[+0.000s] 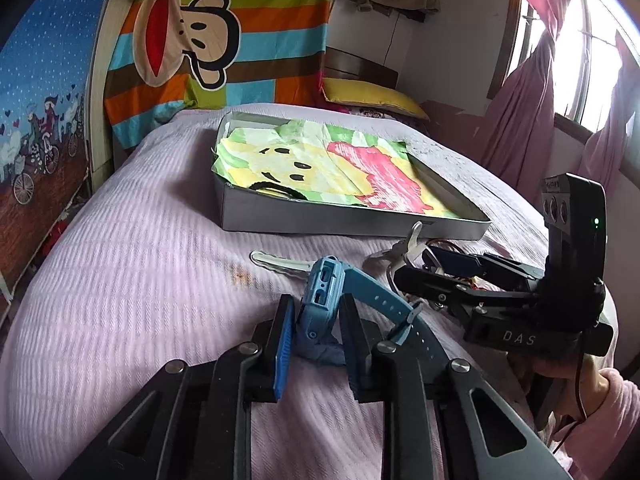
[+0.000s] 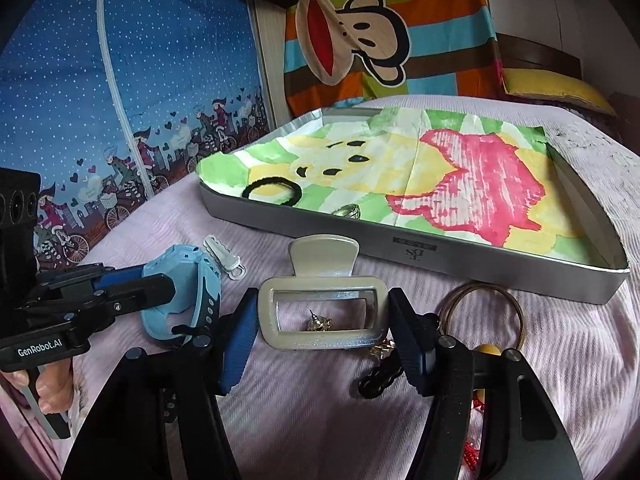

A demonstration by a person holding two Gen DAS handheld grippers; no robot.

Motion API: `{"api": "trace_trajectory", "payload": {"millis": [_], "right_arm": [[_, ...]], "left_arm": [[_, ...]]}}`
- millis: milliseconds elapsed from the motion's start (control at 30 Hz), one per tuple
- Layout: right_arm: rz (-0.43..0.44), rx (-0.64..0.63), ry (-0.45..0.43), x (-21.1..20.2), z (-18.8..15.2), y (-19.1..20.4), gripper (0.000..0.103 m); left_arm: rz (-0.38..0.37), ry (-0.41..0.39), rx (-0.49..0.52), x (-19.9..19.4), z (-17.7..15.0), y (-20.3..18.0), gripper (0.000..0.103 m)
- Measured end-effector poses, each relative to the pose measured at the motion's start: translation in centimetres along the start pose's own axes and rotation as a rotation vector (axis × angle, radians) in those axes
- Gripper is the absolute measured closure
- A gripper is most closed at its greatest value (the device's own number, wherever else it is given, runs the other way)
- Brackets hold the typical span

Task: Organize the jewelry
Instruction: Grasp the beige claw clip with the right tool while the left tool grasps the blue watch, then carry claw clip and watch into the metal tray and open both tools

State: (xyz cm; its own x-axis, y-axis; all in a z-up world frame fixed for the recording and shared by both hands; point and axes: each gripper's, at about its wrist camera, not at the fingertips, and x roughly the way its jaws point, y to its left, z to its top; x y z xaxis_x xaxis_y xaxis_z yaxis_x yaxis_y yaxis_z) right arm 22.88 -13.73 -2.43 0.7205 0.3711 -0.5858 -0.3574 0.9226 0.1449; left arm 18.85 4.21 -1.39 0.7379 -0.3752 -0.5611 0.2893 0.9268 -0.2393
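A light blue watch (image 1: 324, 280) stands on the pink bedspread with my left gripper (image 1: 316, 308) shut on its body; the right wrist view shows the same watch (image 2: 184, 292) at that gripper's tips. My right gripper (image 2: 322, 300) is open, its pads close beside the two ends of a beige claw hair clip (image 2: 324, 312) lying flat. A gold earring (image 2: 320, 323) shows through the clip's window. The silver tray (image 2: 440, 252), lined with coloured paper, holds a black hair tie (image 2: 272, 192) and a silver ring (image 2: 348, 211).
A white hair clip (image 2: 222, 258) lies left of the claw clip. Thin bangles (image 2: 484, 312), a black chain piece (image 2: 380, 376) and a yellow bead (image 2: 486, 350) lie by the right finger. A striped monkey cloth (image 1: 224, 40) hangs behind the bed.
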Motion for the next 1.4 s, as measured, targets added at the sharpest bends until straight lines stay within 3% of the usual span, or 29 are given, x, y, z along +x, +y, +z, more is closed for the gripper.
{"api": "trace_trajectory", "payload": {"millis": [333,567,900,1033,1200,1400], "right_arm": [[0.010,0.012,-0.123,-2.4,-0.4,-0.4,0.045],[0.004,0.045,-0.213,-4.4,-0.4,-0.8,0.045],[-0.023,0.075,-0.277,-4.8,3.9,-2.0,0.045],[-0.044,0.106,-0.255,-3.0,6.3,-2.9,0.045],[-0.069,0.131,-0.194,0.0,8.2,-3.7,0.045],[-0.105,0.124,-0.100,3.1,8.5,-4.2,0.045]], "left_arm": [[0.034,-0.076,0.033,-1.6,-0.5,-1.0,0.084],[0.037,-0.157,-0.018,-3.5,0.2,-0.7,0.085],[0.093,-0.209,-0.093,-2.1,5.9,0.4,0.084],[0.156,-0.190,-0.085,0.0,8.9,0.8,0.084],[0.211,-0.100,-0.108,3.7,11.9,2.2,0.084],[0.228,0.002,-0.122,6.5,12.8,2.8,0.084]]}}
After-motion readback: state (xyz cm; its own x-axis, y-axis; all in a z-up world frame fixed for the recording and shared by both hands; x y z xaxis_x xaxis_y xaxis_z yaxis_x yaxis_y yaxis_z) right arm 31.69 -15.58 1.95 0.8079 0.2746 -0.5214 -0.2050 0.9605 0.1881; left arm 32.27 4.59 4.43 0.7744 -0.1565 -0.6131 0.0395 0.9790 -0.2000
